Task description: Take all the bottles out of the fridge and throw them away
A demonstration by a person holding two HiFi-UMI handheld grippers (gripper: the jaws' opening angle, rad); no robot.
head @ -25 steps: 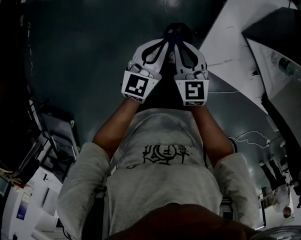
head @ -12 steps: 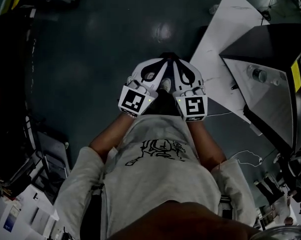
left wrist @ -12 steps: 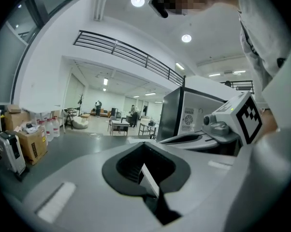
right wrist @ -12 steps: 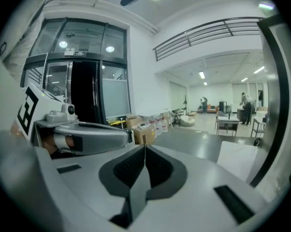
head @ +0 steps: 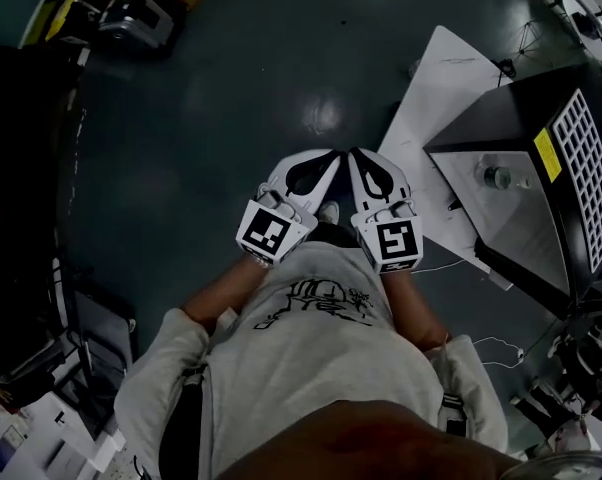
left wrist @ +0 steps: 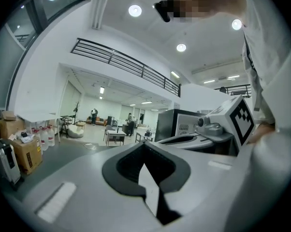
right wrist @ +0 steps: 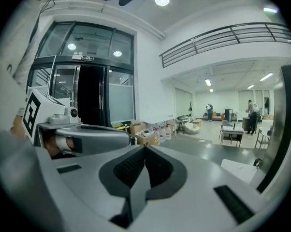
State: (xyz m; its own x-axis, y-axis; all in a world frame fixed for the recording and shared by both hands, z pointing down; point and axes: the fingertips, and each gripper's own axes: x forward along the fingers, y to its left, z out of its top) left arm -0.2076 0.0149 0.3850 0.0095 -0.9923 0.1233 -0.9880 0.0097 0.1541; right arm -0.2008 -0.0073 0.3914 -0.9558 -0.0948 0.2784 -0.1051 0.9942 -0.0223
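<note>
White plastic left gripper (head: 330, 157) and right gripper (head: 355, 155) have jaws pressed together on nothing. The black fridge (head: 501, 118) with a white grille lies well to their right, what looks like a clear bottle (head: 496, 176) inside. Arriving with jaws closed would likely knock that bottle over, not grasp it.

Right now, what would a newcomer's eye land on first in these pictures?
First come the two white grippers, the left tongs and the right tongs. They are held side by side at the middle of the head view with their tips close together, both shut and empty above the dark floor. Next is the black cabinet at the right edge, with what looks like a clear bottle lying inside it.
</note>
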